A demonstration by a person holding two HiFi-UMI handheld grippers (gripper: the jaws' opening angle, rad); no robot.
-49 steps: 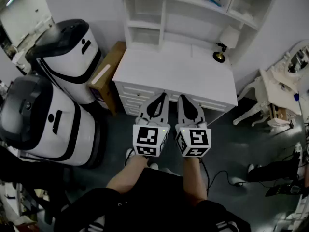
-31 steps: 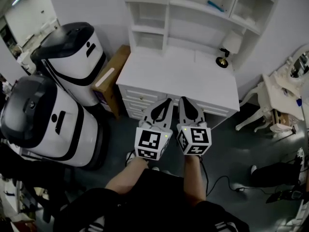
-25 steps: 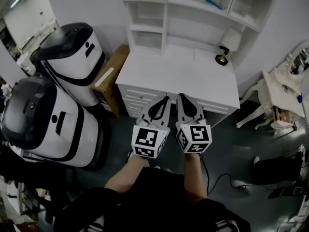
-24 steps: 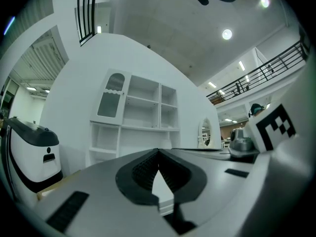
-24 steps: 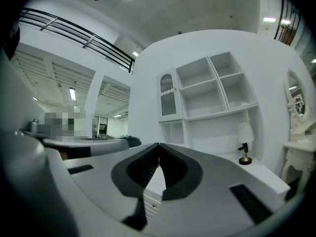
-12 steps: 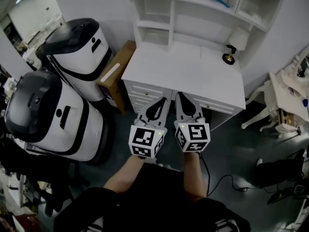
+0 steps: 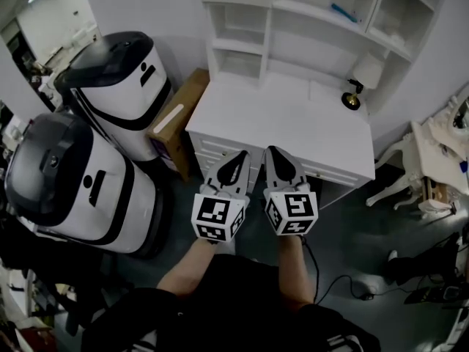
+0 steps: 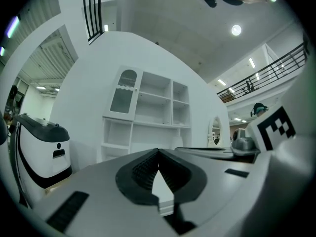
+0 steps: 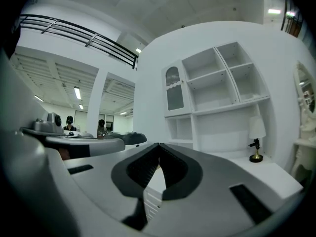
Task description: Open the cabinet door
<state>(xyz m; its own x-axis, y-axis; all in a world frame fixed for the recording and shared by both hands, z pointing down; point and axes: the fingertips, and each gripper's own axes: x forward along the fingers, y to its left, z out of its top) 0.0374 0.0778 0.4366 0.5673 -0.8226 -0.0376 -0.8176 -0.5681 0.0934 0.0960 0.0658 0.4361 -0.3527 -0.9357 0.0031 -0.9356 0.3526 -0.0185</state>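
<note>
both tools hung side by side over the floor, just short of the white desk point(image 7: 286, 123). the left gripper point(image 7: 242, 155) had its jaws pressed together at the tips with nothing between them. the right gripper point(image 7: 272, 150) was the same, closed and empty. the cabinet door point(image 8: 122, 92), the arched glazed panel at the top left of the hutch point(image 7: 315, 28), sat shut, well above and beyond both grippers.

this looked like the approach, with the real work not yet begun. to do it well, one gripper would need lifting up over the desk towards that corner, and the left one seemed the better placed. its jaws should part before arriving, then close on the knob or free edge. the pull should follow the door's swing rather than go straight back.

no knob or handle could be made out in either gripper view, nor which side carried the hinges. in the head view the top edge cut the door off, and the grippers covered part of the desk front.
</note>
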